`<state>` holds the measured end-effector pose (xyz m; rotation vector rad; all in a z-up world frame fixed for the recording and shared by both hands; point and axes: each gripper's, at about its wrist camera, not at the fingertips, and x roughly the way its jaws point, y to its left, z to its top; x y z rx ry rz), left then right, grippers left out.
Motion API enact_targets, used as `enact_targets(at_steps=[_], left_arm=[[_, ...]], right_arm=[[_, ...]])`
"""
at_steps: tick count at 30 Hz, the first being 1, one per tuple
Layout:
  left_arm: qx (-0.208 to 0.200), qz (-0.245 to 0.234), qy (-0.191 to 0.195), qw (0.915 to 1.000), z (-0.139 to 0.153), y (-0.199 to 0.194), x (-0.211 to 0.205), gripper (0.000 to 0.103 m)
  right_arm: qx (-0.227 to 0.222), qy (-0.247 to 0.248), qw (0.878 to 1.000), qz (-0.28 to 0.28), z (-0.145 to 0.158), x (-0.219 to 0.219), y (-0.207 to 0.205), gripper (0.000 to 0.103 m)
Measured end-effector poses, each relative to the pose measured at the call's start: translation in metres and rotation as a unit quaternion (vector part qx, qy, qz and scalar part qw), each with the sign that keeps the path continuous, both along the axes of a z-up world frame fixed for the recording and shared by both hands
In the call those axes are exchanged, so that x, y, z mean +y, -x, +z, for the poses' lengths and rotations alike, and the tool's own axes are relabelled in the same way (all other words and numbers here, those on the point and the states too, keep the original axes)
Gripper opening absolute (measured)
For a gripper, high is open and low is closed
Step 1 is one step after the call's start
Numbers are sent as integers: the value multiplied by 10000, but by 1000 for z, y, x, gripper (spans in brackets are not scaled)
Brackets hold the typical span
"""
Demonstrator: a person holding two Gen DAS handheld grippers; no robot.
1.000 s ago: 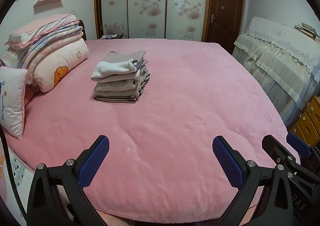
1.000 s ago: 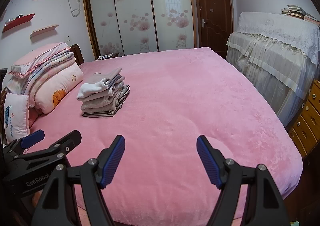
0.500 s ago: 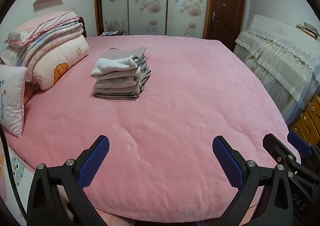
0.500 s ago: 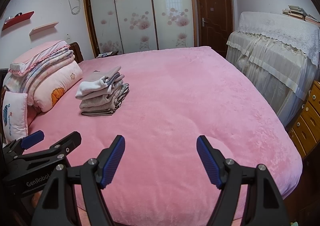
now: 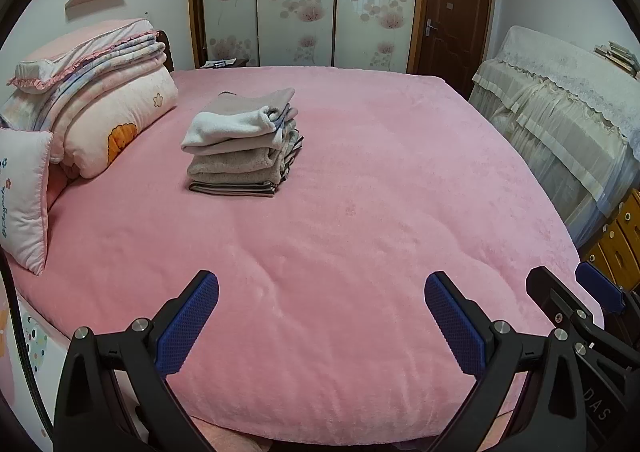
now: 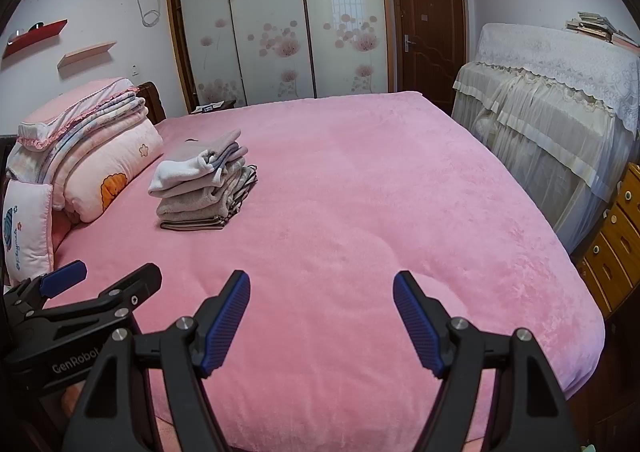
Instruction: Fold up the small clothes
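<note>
A stack of folded small clothes (image 5: 242, 144), grey, beige and white, rests on the pink bed (image 5: 360, 212) towards its left side; the right wrist view has the same stack (image 6: 204, 184). My left gripper (image 5: 320, 284) hovers over the near edge of the bed, open, nothing between its blue pads. My right gripper (image 6: 322, 284) is open too and empty, also above the near edge. Both stand well short of the stack. The right gripper's frame (image 5: 580, 304) shows at the lower right of the left wrist view, and the left gripper's frame (image 6: 80, 300) at the lower left of the right wrist view.
Folded quilts and pillows (image 5: 88, 108) are piled at the bed's left end. A lace-covered piece of furniture (image 5: 560, 124) and a wooden drawer unit (image 5: 616, 248) stand to the right. Sliding wardrobe doors (image 5: 296, 0) and a brown door (image 5: 452, 12) are behind the bed.
Both views have tilted up slightly, so the stack and bed sit a little lower in the frames. Both grippers stay open.
</note>
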<state>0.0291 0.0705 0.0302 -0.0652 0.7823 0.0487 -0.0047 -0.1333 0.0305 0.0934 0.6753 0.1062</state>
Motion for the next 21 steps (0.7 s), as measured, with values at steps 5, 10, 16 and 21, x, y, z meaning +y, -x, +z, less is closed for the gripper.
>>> enact_targets(at_steps=[5, 10, 16, 21], left_arm=[[7, 1, -6, 10000, -1, -1, 1, 102], [15, -1, -29, 10000, -2, -3, 0, 102], [22, -10, -38, 10000, -2, -3, 0, 102], [30, -9, -25, 10000, -3, -4, 0, 102]], right_arm=[[1, 12, 10000, 4, 0, -5, -1, 75], [20, 3, 10000, 10, 0, -4, -1, 75], [31, 19, 10000, 0, 1, -7, -4, 75], [34, 25, 10000, -3, -1, -8, -6, 75]])
